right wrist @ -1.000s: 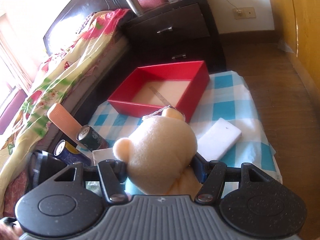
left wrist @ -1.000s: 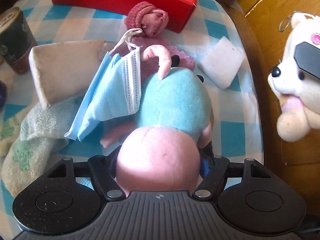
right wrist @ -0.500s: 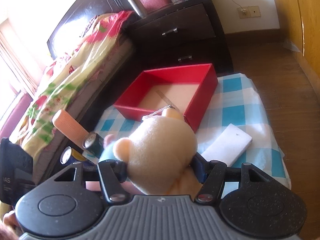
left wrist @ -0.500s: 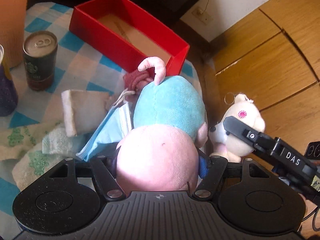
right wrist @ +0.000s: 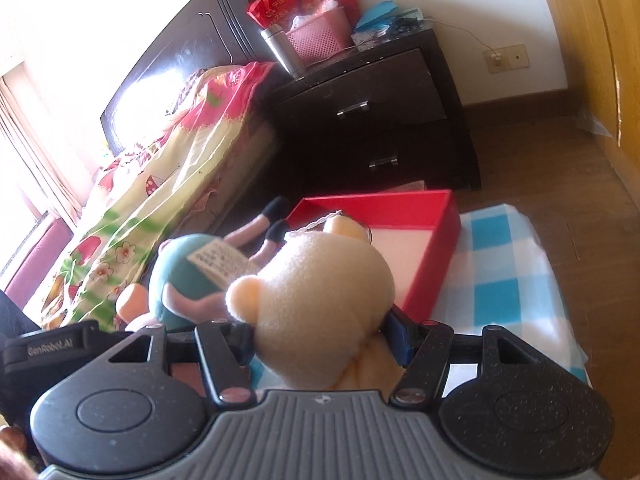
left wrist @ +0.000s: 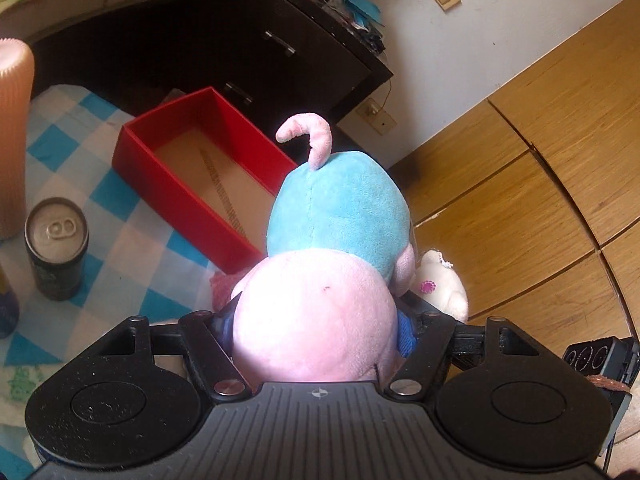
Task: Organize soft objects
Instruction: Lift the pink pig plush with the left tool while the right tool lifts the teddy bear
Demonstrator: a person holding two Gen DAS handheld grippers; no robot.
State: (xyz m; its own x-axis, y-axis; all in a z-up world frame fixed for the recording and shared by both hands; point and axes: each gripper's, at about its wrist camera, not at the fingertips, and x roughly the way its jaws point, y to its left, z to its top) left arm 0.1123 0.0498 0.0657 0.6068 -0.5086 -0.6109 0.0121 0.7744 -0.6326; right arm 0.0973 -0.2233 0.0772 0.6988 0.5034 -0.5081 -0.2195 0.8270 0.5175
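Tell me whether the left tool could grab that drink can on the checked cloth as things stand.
Probably not. The left tool is already closed on the pink and blue plush pig, which fills its jaws. The can itself stands upright in the open with nothing over it.

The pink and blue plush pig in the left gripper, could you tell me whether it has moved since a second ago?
Yes. The plush pig has been lifted off the pile of cloths and now hangs beside the red box.

Sunlit bedroom: dark nightstand, wooden floor, white wall.
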